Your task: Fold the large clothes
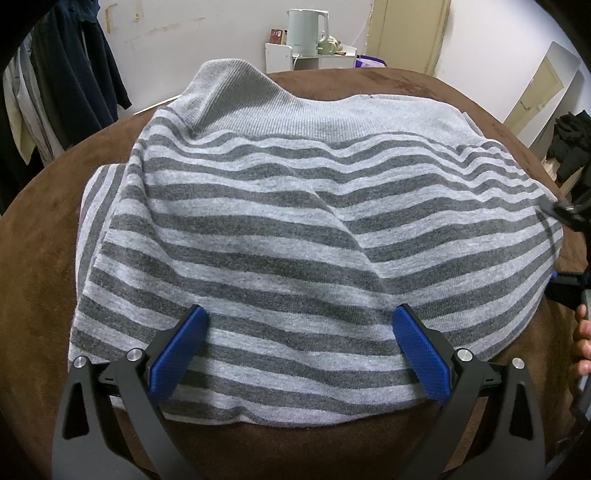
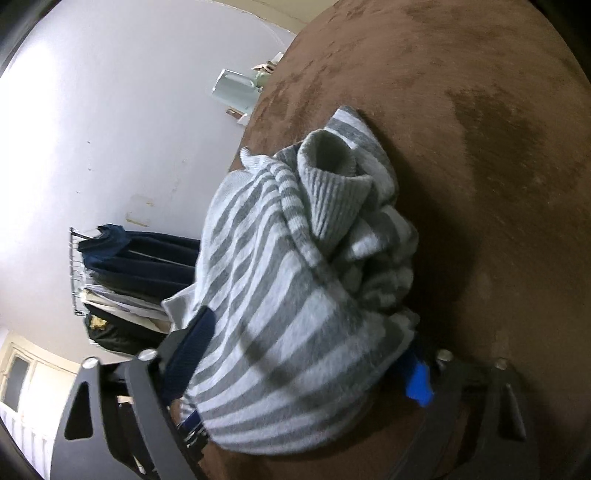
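Brown plush bedding (image 1: 33,266) is carrying the grey-and-white striped knit sweater (image 1: 295,229), lying partly folded at its middle. The left gripper (image 1: 301,347) is resting spread over the near hem, pinching nothing. The right gripper (image 2: 306,354) is straddling the bunched side, jaws wide; closing there risks grabbing uneven layers. Dark hanging clothes (image 2: 140,258) and a pale kettle (image 1: 307,31) are standing behind.

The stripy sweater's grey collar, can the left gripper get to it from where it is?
Probably yes. The left gripper hangs open over the near hem of the striped sweater, and nothing stands between it and the grey collar at the far end.
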`<state>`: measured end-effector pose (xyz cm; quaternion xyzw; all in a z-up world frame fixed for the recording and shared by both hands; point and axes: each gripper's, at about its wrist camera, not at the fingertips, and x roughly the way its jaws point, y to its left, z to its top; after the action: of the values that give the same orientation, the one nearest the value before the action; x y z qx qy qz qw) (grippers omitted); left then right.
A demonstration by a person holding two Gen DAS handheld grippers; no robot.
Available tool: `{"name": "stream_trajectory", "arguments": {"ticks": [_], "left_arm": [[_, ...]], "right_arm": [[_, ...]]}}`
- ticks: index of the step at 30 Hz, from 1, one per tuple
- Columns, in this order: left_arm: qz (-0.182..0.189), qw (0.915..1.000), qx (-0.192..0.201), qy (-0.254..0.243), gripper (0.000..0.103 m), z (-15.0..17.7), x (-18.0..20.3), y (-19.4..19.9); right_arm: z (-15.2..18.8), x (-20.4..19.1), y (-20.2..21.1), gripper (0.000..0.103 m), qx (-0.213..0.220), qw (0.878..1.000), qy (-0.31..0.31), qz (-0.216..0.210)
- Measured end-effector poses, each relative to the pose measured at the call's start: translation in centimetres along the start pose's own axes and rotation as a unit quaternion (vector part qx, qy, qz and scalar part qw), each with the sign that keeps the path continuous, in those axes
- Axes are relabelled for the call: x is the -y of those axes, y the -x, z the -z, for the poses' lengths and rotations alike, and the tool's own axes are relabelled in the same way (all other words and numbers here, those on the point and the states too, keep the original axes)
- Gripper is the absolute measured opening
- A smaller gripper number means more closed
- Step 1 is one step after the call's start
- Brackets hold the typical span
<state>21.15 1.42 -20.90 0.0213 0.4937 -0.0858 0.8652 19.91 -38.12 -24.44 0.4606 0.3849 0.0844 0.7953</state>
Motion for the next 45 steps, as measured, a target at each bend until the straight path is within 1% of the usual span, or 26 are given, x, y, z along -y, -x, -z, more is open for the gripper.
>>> {"name": "stream_trajectory", "arguments": {"ticks": [1, 2, 4, 5, 6, 7, 12, 17, 19, 23, 27, 28, 31, 33, 37, 42, 45], "left_arm": [[0.001, 1.0000, 0.000, -0.001, 0.098, 0.0, 0.0, 0.0], [0.001, 1.0000, -0.001, -0.002, 0.098, 0.0, 0.0, 0.0], [0.001, 1.0000, -0.001, -0.002, 0.098, 0.0, 0.0, 0.0], [0.001, 1.0000, -0.002, -0.003, 0.098, 0.0, 0.0, 0.0], [0.001, 1.0000, -0.002, -0.004, 0.098, 0.0, 0.0, 0.0], [0.001, 1.0000, -0.003, -0.005, 0.098, -0.1, 0.0, 0.0], [0.001, 1.0000, -0.005, -0.007, 0.098, -0.3, 0.0, -0.1], [-0.002, 1.0000, -0.002, -0.007, 0.098, -0.3, 0.0, -0.1], [-0.004, 1.0000, -0.001, -0.008, 0.098, -0.2, 0.1, -0.2], [-0.005, 0.9999, 0.000, -0.009, 0.098, -0.1, 0.3, -0.3], [-0.003, 0.9999, 0.003, -0.012, 0.098, -0.1, 0.3, -0.2], [-0.003, 0.9999, 0.003, -0.013, 0.098, -0.1, 0.2, -0.2], [0.000, 0.9999, 0.007, -0.009, 0.098, 0.0, 0.0, -0.1], [0.001, 0.9999, 0.013, -0.005, 0.098, 0.1, -0.1, 0.0], [0.003, 0.9997, 0.024, 0.001, 0.097, 0.5, -0.5, 0.3], [0.004, 0.9997, 0.022, 0.009, 0.097, 1.3, -1.4, 0.8], [0.008, 0.9997, 0.020, 0.014, 0.097, 1.4, -1.8, 1.2]], "right_arm": [[-0.1, -0.1, -0.3, 0.069, 0.000, 1.000, 0.004, 0.013], [-0.2, -0.1, -0.7, 0.064, -0.001, 1.000, 0.004, 0.023], [-0.3, -0.2, -1.1, 0.045, 0.001, 1.000, 0.004, 0.029], [-0.2, -0.2, -1.2, 0.042, 0.001, 1.000, 0.007, 0.029], [-0.1, -0.3, -1.3, 0.036, 0.002, 1.000, 0.010, 0.028], [0.0, -0.4, -1.2, 0.034, 0.003, 1.000, 0.013, 0.027], [0.0, -0.5, -1.4, 0.031, -0.001, 1.000, 0.014, 0.028], [-0.1, -0.3, -0.7, 0.030, -0.001, 1.000, 0.017, 0.026], [-0.2, -1.1, -0.3, 0.029, 0.002, 0.999, 0.028, 0.025], [-0.1, -3.7, 0.8, 0.028, 0.014, 0.997, 0.073, 0.019], [-0.1, -7.0, 1.6, 0.026, 0.011, 0.994, 0.105, -0.014], [-0.1, -7.7, 1.7, 0.026, 0.010, 0.993, 0.114, -0.015], [0.2, -11.1, 1.7, 0.025, 0.001, 0.986, 0.163, -0.018], [0.6, -13.8, 1.2, 0.025, -0.010, 0.979, 0.202, -0.025], [1.5, -18.4, -0.6, 0.023, -0.034, 0.965, 0.259, -0.036], [3.7, -22.5, -2.5, 0.022, -0.055, 0.947, 0.313, -0.046], [5.0, -24.2, -3.7, 0.021, -0.067, 0.940, 0.332, -0.050]]}}
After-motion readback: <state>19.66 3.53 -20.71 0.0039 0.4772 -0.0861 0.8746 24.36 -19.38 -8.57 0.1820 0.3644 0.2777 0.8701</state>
